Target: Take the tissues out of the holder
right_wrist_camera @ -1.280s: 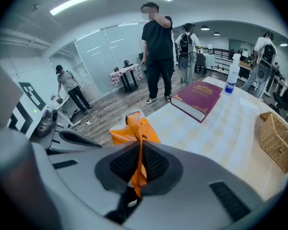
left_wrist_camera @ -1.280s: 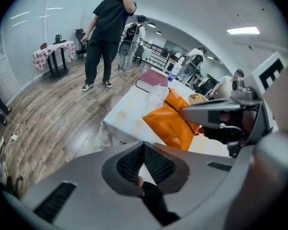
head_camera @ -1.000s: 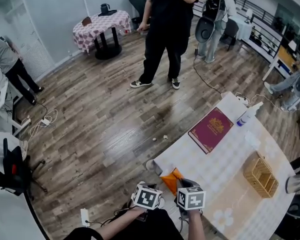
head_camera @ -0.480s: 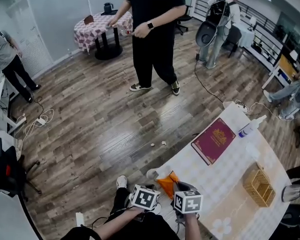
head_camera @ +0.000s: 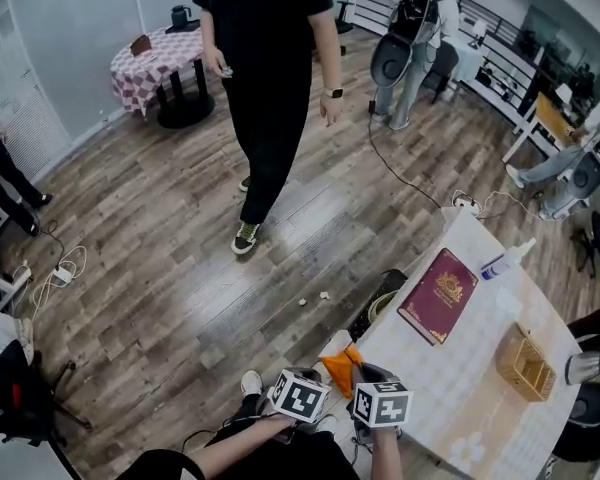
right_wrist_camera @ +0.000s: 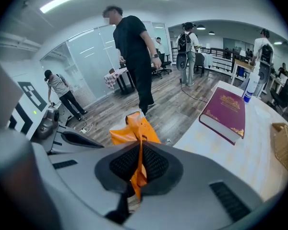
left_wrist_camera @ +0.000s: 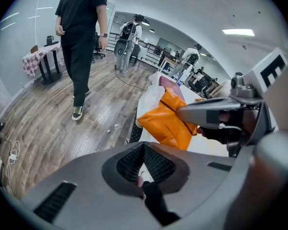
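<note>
The orange tissue holder is seen at the lower centre of the head view, at the near corner of the white bench, between the 2 grippers. Whether it touches the bench cannot be told.

The jaws of the right gripper are pressed together on a fold of the holder's orange wrapping, which runs up between the pads and spreads out above them. The jaws of the left gripper are also drawn together. A sliver of white is seen where they meet, but whether it is pinched cannot be told.

In the left gripper view the holder is seen just beyond those jaws, toward the upper right, with a pale sheet showing at its upper left edge.

Further up the bench a maroon book is laid flat. A wicker basket is set to its lower right, and a bottle is seen near the far edge. A person in black is seen on the wooden floor in the upper half.
</note>
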{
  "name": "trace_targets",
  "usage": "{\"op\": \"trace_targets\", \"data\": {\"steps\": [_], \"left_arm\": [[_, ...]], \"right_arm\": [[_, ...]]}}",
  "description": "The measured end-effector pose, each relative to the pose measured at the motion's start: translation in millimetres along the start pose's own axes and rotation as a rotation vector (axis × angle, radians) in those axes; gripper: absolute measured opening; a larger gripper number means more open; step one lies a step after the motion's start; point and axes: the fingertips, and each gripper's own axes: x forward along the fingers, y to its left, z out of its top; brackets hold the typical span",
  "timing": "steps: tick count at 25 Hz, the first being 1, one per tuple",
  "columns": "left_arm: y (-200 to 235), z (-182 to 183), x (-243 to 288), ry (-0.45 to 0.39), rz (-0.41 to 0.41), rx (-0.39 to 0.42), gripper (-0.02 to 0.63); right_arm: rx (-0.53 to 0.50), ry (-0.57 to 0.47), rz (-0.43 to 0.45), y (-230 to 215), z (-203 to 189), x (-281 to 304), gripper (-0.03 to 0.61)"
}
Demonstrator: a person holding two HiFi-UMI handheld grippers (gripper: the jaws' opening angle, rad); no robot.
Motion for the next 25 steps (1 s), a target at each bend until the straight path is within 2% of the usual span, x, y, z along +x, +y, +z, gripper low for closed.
{"op": "trace_targets", "data": {"steps": [8, 14, 20, 25], "left_arm": [[62.9, 29.3, -17.2, 0.019, -0.039, 0.068, 0.006], [92.1, 51.0, -17.6, 0.027, -0.057, 0.081, 0.006], [104.2, 80.3, 3.1, 0.057, -0.076, 0.100, 0.006], [107.0, 128.1, 31.2, 0.074, -0.082, 0.148, 0.006]], "right_arm": [[0.065, -0.021, -0.052, 39.9, 39.8, 38.0, 0.014], [0.110, -0.026, -0.077, 48.1, 57.4, 53.4, 0.014], [0.169, -0.025, -0.119, 21.6, 77.3, 68.7, 0.014], [0.226, -0.047, -0.150, -22.2, 108.5, 84.9, 0.014]]}}
